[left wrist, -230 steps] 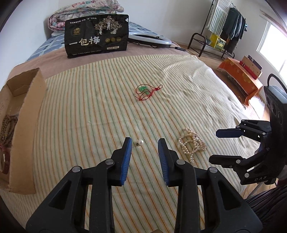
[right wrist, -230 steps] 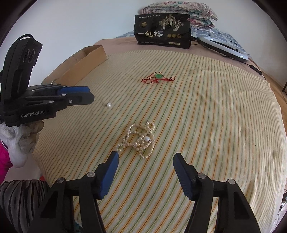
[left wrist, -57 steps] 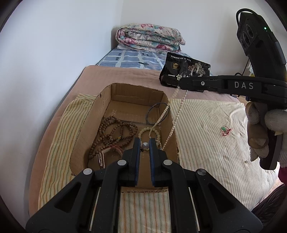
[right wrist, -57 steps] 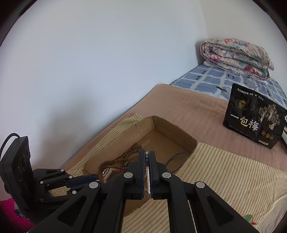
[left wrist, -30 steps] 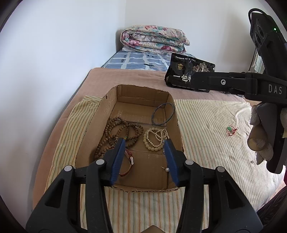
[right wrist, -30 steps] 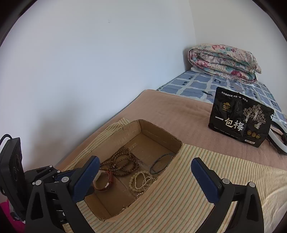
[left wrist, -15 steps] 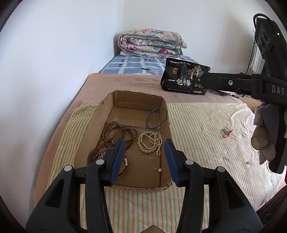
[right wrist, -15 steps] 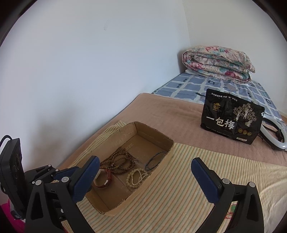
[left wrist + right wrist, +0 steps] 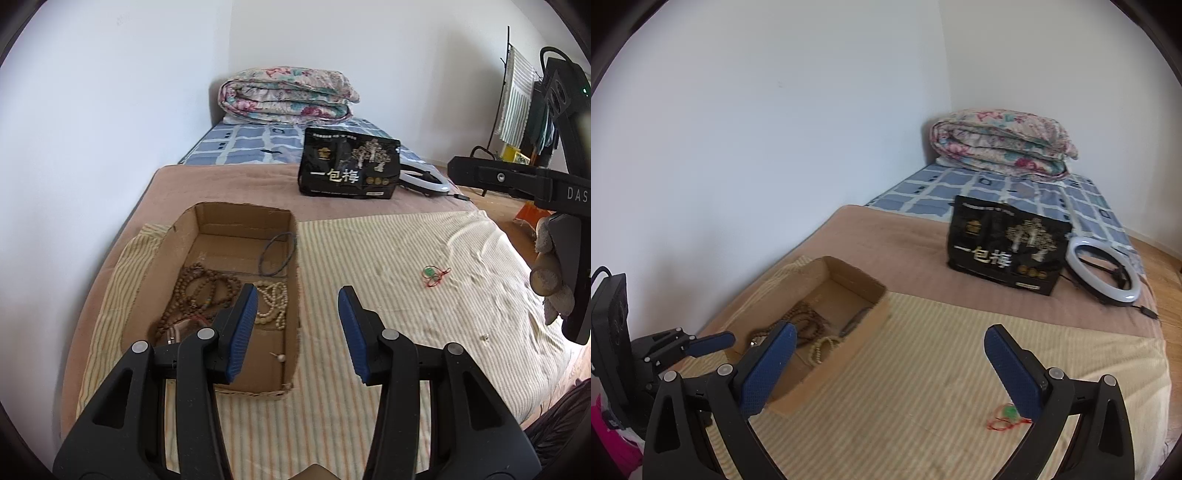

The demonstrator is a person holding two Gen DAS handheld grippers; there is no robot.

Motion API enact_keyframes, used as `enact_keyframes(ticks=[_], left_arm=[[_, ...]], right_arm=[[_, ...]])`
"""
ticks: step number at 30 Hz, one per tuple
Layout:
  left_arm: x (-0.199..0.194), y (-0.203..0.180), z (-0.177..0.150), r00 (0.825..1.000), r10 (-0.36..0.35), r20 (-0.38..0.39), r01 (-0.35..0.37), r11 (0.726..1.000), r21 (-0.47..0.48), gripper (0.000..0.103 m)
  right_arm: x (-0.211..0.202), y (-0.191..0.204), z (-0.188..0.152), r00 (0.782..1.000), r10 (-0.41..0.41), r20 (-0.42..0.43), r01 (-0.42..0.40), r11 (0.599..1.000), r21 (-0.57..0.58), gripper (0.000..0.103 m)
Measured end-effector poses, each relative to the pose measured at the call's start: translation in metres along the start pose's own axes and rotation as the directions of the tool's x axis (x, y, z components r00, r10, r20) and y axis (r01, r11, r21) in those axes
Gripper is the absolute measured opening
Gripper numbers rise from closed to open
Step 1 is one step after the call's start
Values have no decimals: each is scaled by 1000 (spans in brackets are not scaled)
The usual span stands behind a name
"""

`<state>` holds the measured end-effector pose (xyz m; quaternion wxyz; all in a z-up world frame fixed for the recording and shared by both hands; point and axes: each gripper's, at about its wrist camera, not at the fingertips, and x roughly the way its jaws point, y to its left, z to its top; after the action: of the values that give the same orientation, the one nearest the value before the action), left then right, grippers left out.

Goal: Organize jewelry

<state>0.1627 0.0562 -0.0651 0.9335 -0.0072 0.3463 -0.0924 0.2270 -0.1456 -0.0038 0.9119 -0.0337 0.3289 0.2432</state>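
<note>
Jaws spread and empty on left gripper (image 9: 297,325) and right gripper (image 9: 890,369). Pearl necklace (image 9: 273,304) lies in cardboard box (image 9: 243,216); red-cord green pendant (image 9: 434,275) on striped sheet (image 9: 369,258).

One cardboard box (image 9: 236,221), two bead strands (image 9: 199,291), one bangle (image 9: 279,254), one pendant (image 9: 434,274).

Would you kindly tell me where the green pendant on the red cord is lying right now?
The green pendant on the red cord lies alone on the striped bedspread, right of the cardboard box; in the right wrist view it sits beside the right gripper's right-hand finger.
</note>
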Motion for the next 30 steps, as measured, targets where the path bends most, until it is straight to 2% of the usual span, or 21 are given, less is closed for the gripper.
enact_keyframes(ticks=[9, 15, 26, 30], left_arm=[[7, -38, 4, 999, -49, -5, 50, 998, 44, 46], [16, -63, 7, 996, -87, -19, 88, 994, 68, 46], [47, -111, 5, 984, -163, -68, 169, 980, 102, 46], [65, -133, 5, 979, -184, -92, 195, 974, 119, 46]], right_arm=[[-45, -51, -23, 991, -135, 20, 135, 991, -4, 103], [-71, -88, -48, 981, -192, 1, 192, 981, 30, 103], [-86, -126, -117, 977, -195, -89, 201, 978, 59, 100], [-82, -132, -146, 978, -161, -133, 170, 983, 62, 89]])
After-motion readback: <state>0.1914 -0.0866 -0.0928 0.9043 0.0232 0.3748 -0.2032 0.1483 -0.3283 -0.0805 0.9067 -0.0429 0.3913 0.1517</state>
